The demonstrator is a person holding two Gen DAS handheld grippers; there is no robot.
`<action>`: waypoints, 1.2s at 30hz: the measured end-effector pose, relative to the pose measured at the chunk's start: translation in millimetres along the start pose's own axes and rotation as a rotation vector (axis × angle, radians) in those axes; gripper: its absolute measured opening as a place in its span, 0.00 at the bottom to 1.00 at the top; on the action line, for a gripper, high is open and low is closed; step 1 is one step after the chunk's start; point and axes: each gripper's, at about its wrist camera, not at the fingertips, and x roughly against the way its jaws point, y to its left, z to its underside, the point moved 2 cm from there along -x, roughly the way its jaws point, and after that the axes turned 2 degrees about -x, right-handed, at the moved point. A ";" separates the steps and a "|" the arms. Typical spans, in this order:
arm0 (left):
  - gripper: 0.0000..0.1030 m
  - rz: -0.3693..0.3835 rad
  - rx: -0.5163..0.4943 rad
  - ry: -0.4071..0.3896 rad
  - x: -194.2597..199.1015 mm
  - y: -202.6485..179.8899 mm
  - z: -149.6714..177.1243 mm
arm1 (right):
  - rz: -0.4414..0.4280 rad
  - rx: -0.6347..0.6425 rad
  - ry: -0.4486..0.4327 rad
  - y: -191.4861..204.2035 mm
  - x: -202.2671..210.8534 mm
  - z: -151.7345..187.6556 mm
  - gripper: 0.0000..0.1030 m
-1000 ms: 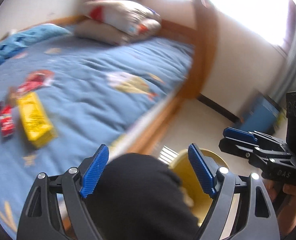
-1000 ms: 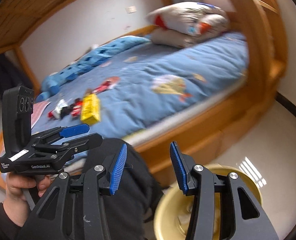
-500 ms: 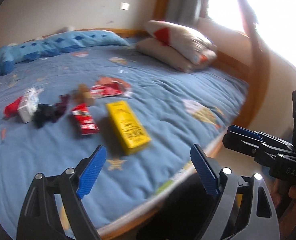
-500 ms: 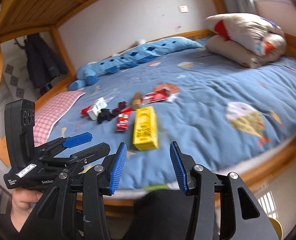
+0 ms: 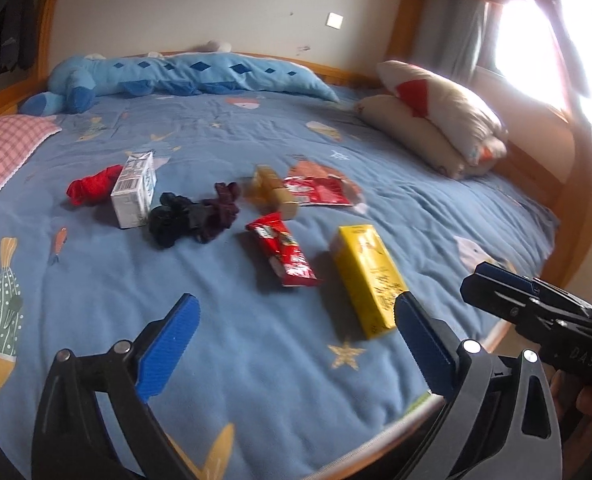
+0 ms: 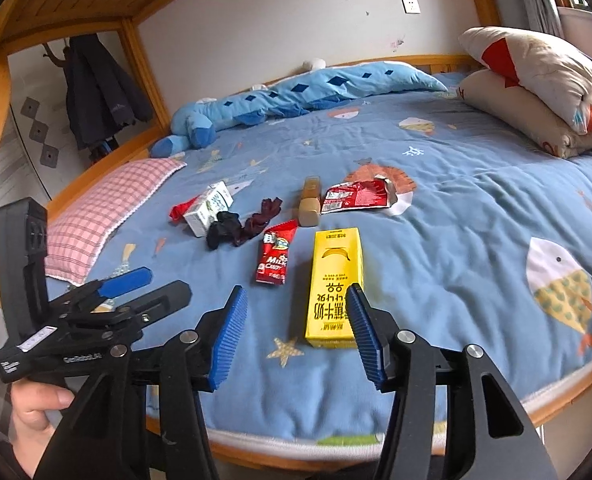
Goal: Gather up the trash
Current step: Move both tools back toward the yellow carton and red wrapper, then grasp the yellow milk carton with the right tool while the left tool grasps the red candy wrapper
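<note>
Swung up from the floor since a second ago: both views now square on the bed [image 6: 475,220], with the yellowish bin glimpsed earlier out of sight. Nothing collected yet, by the look of it; every piece of trash on the blue quilt, untouched. Largest to smallest: one yellow carton [image 6: 335,284] flat near the bed's front edge, just ahead of the right gripper [image 6: 296,330]; one white carton [image 5: 134,190] further back; two red wrappers, torn wrapper [image 6: 357,196] far, snack wrapper [image 6: 276,256] near; one brown bottle [image 6: 309,202]. Also one dark clump of fabric [image 5: 194,216] and one red cloth [image 5: 94,188], perhaps not trash. Right gripper wide open, holding nothing. Left gripper [image 5: 296,344] likewise spread wide and empty, above the quilt's near edge. All five pieces left to gather.
</note>
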 end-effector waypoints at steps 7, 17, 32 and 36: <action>0.95 -0.030 0.039 0.039 -30.2 18.3 -2.0 | 0.058 -0.001 0.070 -13.8 -51.3 0.4 0.52; 0.95 -0.040 0.041 0.084 -57.6 27.2 -0.4 | 0.111 -0.020 0.129 -27.0 -95.8 1.6 0.52; 0.95 -0.047 0.046 0.114 -89.9 21.9 -8.1 | 0.119 -0.033 0.109 -37.6 -102.7 -4.5 0.46; 0.94 -0.079 0.040 0.116 -108.8 15.3 -15.9 | 0.082 -0.054 0.080 -41.4 -95.4 -9.6 0.46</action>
